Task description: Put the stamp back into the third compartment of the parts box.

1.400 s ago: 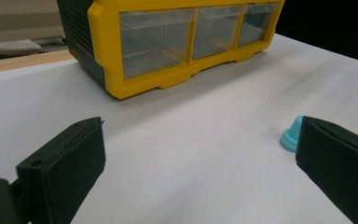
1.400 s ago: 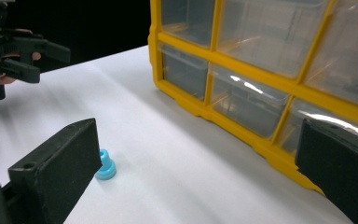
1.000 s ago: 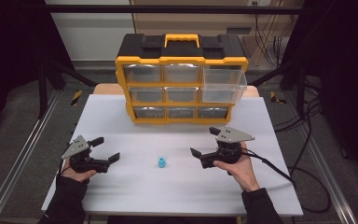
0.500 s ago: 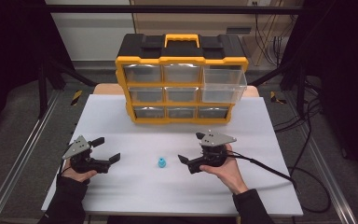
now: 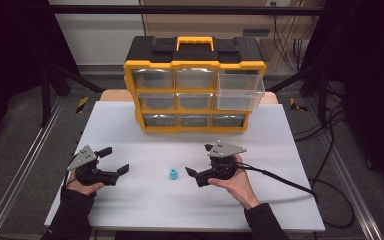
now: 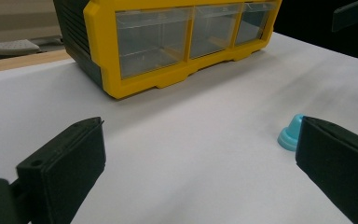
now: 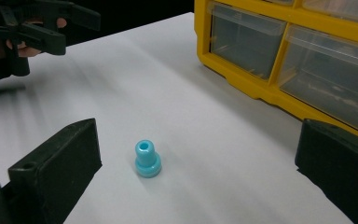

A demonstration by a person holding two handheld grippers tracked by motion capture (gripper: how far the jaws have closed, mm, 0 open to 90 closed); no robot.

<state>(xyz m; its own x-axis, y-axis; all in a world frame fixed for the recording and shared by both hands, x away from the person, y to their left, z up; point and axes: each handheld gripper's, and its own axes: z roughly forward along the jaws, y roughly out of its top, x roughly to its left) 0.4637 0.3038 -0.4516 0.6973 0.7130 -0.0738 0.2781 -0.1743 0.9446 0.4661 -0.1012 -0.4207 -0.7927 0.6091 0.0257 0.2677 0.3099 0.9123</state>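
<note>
High view: a white table (image 5: pixel 130 125) fills the middle of the frame, with a yellow-and-black drawer cabinet (image 5: pixel 195 85) standing at its far edge, upper centre. The cabinet's upper right drawer (image 5: pixel 240 92) is pulled out; the other clear drawers sit flush. A small blue peg (image 5: pixel 173 174) stands upright on the table just below the frame's centre, wider base down.

The right gripper (image 5: pixel 198 165) lies right of centre, held in a hand entering from the bottom edge, its jaws spread wide and pointing toward the peg; the nearer jaw tip is just beside the peg but apart from it. A cable trails from it toward the lower right. The left gripper (image 5: pixel 115 160) sits at the lower left, jaws likewise spread wide and empty, well apart from the peg.

Right gripper view: the peg stands at lower centre between the two black jaws, closer to the left one, touching neither; a hole shows in its top. The left gripper appears at the upper left, the cabinet at the upper right.

Left gripper view: the peg peeks out at the right edge, partly hidden behind the right-hand jaw; the cabinet crosses the top of the frame.
</note>
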